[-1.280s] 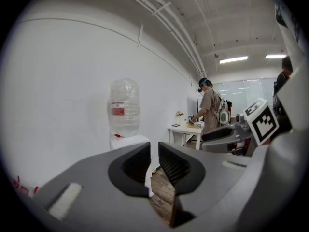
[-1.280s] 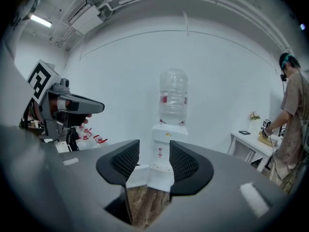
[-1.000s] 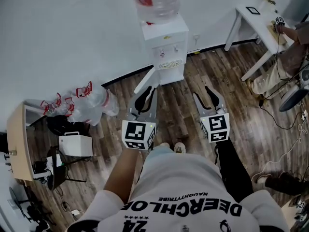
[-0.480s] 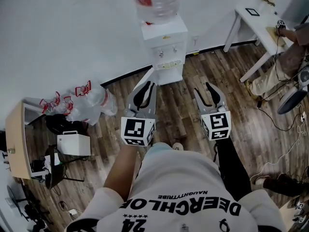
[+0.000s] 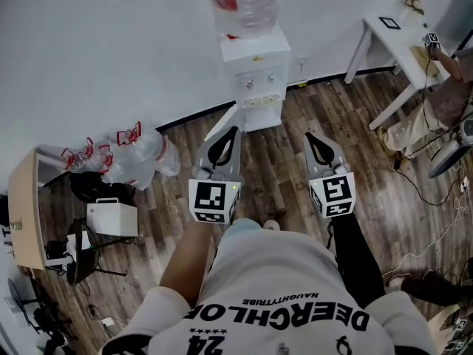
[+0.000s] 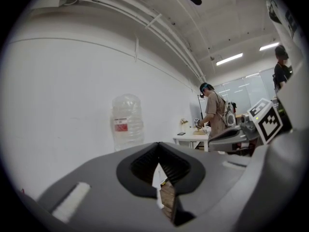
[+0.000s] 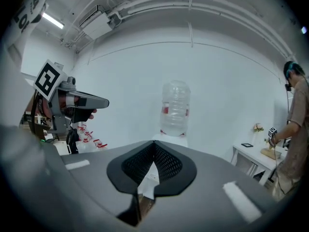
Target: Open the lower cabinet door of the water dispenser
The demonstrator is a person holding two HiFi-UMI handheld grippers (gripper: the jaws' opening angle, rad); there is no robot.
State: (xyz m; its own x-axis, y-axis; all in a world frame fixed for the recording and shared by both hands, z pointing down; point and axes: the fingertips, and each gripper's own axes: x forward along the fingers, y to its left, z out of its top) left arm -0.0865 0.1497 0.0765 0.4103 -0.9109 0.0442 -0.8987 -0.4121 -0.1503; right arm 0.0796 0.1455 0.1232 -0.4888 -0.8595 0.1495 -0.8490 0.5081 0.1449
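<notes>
The white water dispenser stands against the far wall with a clear bottle on top. A white panel angles out from its lower left toward me; it looks like the lower door standing ajar. My left gripper is shut and empty, its tip just in front of that panel. My right gripper hangs over the floor to the right of the dispenser. Its jaws have just been closing and now meet with nothing between them. The bottle also shows ahead in the right gripper view.
Several water jugs with red handles lie at the left wall, beside a white box and a wooden cabinet. A white table stands at the right, with a seated person and cables on the floor there.
The right gripper's jaws, spread wide in both earlier frames, now meet at the tips. Both grippers have otherwise barely moved.
</notes>
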